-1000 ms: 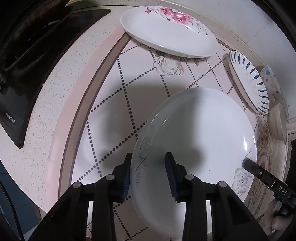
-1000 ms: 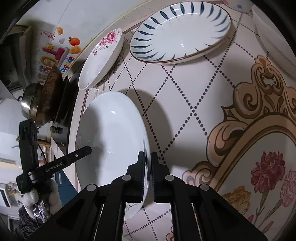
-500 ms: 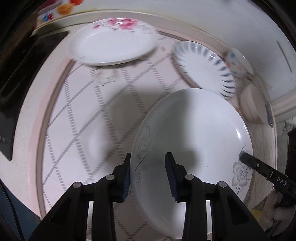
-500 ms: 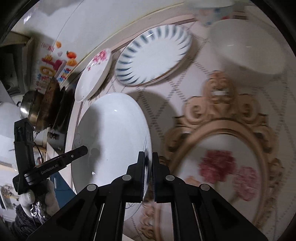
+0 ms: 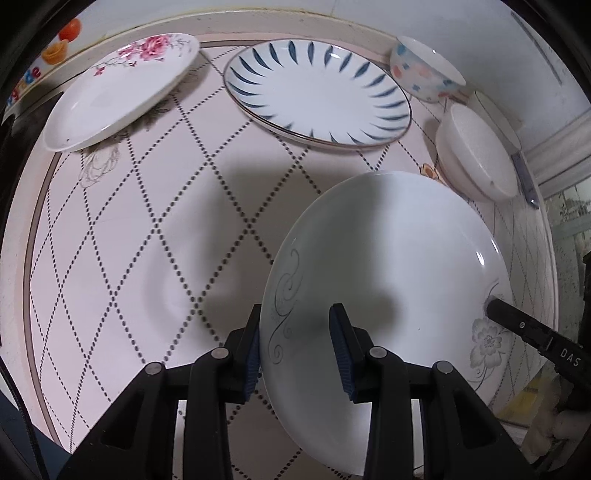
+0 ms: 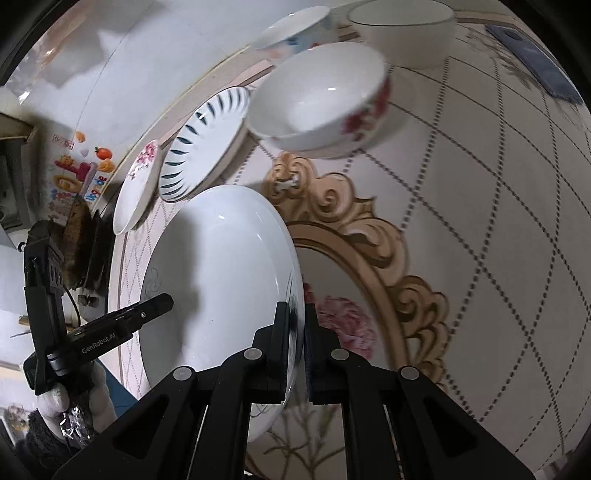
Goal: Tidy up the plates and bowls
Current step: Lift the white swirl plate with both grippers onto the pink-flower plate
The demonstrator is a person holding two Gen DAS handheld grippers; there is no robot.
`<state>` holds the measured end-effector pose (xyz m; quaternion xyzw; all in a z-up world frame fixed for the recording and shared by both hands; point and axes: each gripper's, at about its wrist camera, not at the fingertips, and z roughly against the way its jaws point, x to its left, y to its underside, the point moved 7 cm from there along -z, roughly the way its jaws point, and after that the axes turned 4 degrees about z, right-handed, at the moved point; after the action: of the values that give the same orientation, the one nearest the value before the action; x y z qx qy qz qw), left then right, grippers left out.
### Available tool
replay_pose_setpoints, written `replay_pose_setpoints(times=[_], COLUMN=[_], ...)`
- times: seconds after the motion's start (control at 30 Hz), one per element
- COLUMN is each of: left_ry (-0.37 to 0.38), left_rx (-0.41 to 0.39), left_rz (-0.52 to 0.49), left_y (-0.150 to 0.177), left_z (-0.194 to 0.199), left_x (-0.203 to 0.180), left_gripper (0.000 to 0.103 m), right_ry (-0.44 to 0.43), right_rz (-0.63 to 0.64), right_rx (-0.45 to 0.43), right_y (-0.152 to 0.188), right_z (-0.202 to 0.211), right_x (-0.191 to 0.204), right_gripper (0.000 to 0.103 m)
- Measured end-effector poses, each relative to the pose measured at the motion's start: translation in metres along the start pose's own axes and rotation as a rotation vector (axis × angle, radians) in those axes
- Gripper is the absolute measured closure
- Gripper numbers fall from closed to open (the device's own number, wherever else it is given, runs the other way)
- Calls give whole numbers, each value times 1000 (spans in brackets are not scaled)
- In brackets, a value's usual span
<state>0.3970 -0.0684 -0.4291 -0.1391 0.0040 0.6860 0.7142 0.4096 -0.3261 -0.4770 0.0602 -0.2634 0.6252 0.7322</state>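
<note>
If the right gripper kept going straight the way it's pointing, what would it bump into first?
Probably the tablecloth, near its gold-framed flower picture. The right gripper, clamped on the rim of the big white plate, points steeply down, and nothing else shows ahead of it. The red-flowered bowl looks farther off, though depth is unclear.

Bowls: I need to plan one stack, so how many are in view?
3: a spotted bowl by the back wall, a plain white bowl beside it, and a red-flowered bowl in front. Others may be out of view.
</note>
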Motion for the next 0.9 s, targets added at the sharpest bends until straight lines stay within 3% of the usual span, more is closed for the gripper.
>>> replay_pose_setpoints(times=[0.37, 0.9], left_ry=[-46, -34], left_rx=[8, 35], left_rz=[-20, -64], left_y=[6, -1], left_z=[-8, -1], left_x=[-9, -3], left_gripper=[71, 71], right_ry=[-12, 2], right_rz=[-16, -97], right_rx=[9, 44], right_y=[5, 9], right_z=[-4, -2], right_x=[-8, -6], right_gripper=[95, 92])
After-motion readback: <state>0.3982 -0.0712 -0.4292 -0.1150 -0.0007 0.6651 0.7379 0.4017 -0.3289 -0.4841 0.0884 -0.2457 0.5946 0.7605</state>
